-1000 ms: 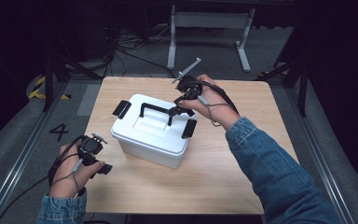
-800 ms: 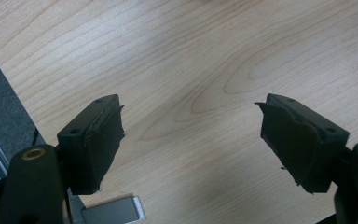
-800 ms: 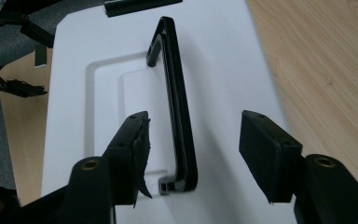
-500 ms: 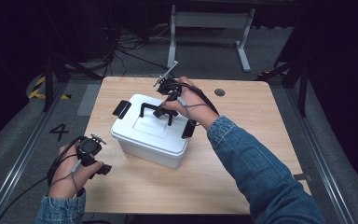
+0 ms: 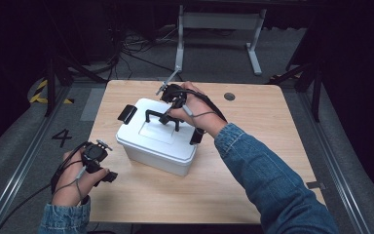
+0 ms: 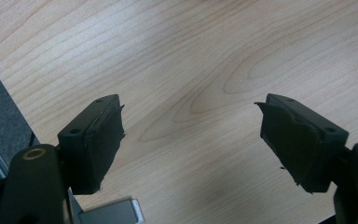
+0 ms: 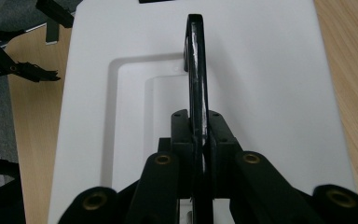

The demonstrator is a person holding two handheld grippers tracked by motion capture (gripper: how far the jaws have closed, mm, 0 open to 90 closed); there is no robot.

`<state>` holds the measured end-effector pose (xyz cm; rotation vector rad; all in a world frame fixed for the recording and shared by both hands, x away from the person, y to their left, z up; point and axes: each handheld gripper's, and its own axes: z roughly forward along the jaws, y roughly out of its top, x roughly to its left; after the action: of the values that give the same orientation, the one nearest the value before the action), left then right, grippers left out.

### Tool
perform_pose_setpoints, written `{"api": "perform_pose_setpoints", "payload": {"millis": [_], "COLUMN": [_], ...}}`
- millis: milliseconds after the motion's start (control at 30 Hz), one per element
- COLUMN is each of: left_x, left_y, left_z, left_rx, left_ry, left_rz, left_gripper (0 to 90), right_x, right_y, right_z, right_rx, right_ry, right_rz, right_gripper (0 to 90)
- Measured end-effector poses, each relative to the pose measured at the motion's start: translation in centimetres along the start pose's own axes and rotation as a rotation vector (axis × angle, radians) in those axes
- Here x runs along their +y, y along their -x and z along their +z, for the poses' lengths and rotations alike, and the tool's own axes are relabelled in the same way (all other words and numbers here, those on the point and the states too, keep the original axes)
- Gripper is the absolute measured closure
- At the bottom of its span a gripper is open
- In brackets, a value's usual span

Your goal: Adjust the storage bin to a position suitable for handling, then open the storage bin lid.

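Gripping the black handle (image 7: 196, 70) of the white box (image 5: 151, 146) is where I have the right gripper (image 5: 171, 116) now: its jaws have just been closing and in the right gripper view the pads press on the thin bar from both sides. The box sits left of centre on the wooden table (image 5: 268, 126) in the high view, its lid (image 7: 270, 70) on and black latches at the ends. The handle's long axis runs straight away from the jaws up the middle of the right gripper view, so I judge any lift must go straight up to keep the box level. My right forearm reaches in from the lower right, wrist bent over the lid. The left gripper (image 6: 191, 140) rests at the lower left, well apart, jaws spread over bare wood
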<state>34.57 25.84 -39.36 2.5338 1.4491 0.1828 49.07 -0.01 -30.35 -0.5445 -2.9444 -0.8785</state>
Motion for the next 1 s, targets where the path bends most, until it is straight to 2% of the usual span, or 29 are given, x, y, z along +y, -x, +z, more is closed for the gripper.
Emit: {"api": "perform_pose_setpoints", "payload": {"millis": [300, 400, 867, 900, 1000], "left_x": [0.0, -0.1, 0.1, 0.1, 0.1], "left_y": [0.0, -0.1, 0.0, 0.1, 0.1], "left_z": [0.0, 0.0, 0.2, 0.2, 0.2], "left_rx": [0.000, 0.008, 0.006, -0.001, -0.001], "left_ry": [0.002, 0.008, -0.004, -0.009, -0.009], "left_rz": [0.006, 0.014, 0.020, 0.008, 0.005], "left_gripper": [22.0, 22.1, 22.1, 22.1, 22.1], "right_x": [0.0, 0.0, 0.0, 0.0, -0.3], "right_y": [-0.2, -0.2, -0.5, -0.5, -0.5], "right_z": [-0.5, -1.0, -5.9, -6.2, -7.2], "right_rx": [-0.011, -0.012, -0.053, -0.056, -0.066], "right_ry": [0.019, 0.046, 0.137, 0.138, 0.153], "right_rz": [-0.018, -0.019, -0.036, -0.033, -0.038], "right_gripper": [84.2, 84.2, 84.2, 84.2, 84.2]}}
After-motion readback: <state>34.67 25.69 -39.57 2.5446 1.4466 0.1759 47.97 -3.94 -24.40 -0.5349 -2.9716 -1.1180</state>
